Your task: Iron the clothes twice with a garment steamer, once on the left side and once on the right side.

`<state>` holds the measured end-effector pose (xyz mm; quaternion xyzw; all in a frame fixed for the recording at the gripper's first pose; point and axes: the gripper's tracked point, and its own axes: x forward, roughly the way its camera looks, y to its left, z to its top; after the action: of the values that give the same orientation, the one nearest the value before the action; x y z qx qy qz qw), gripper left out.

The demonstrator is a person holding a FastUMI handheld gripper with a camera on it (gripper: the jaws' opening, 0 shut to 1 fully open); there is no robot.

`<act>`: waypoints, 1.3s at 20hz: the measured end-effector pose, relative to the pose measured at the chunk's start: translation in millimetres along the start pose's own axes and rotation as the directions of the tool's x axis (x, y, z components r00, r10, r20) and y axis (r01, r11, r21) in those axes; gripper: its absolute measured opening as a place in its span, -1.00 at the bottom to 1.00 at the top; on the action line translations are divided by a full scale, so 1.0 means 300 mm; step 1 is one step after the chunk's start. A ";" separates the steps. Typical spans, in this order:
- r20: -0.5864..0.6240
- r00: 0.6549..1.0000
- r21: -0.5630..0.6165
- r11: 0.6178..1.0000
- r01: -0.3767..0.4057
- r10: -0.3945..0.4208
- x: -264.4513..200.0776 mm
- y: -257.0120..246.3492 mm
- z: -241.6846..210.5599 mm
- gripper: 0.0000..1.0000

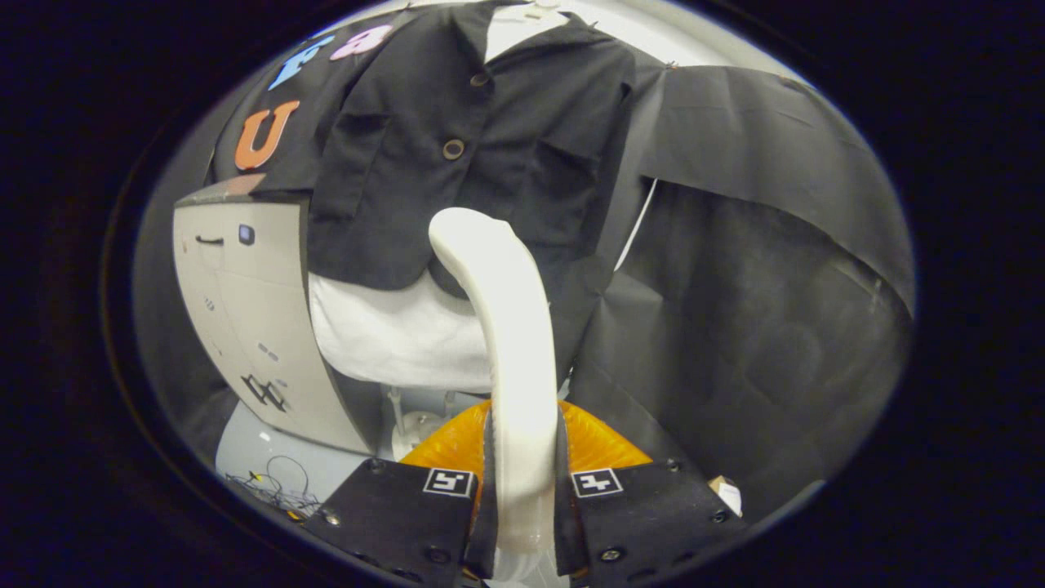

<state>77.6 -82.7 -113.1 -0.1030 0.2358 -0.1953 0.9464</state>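
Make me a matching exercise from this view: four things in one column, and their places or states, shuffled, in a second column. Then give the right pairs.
Things:
1. steamer handle
2. black shirt
3. white undershirt
4. grey cabinet

Places or states:
A. stands beside the hanging clothes, under the booth wall
B. clamped between the gripper fingers, curving up ahead of them
C. hangs buttoned, beyond the fingers
D. shows below the hem of the dark garment

Pairs: 1-B, 2-C, 3-D, 4-A
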 end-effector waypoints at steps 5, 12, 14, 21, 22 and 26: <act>0.061 0.997 0.086 0.996 0.036 -0.042 -0.256 -0.175 0.075 -0.39; 0.204 0.979 0.104 0.994 -0.031 0.009 -0.552 -0.256 0.176 -0.39; 0.238 0.969 0.085 0.992 -0.089 0.067 -0.619 -0.248 0.176 -0.39; 0.329 0.925 0.032 0.976 -0.213 0.191 -0.840 -0.407 0.122 -0.39; 0.336 0.921 0.031 0.974 -0.222 0.200 -0.867 -0.438 0.101 -0.39; 0.363 0.901 0.017 0.965 -0.262 0.238 -0.964 -0.520 0.053 -0.39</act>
<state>-199.7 -100.8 62.8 -0.0748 0.0645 -0.0579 0.9934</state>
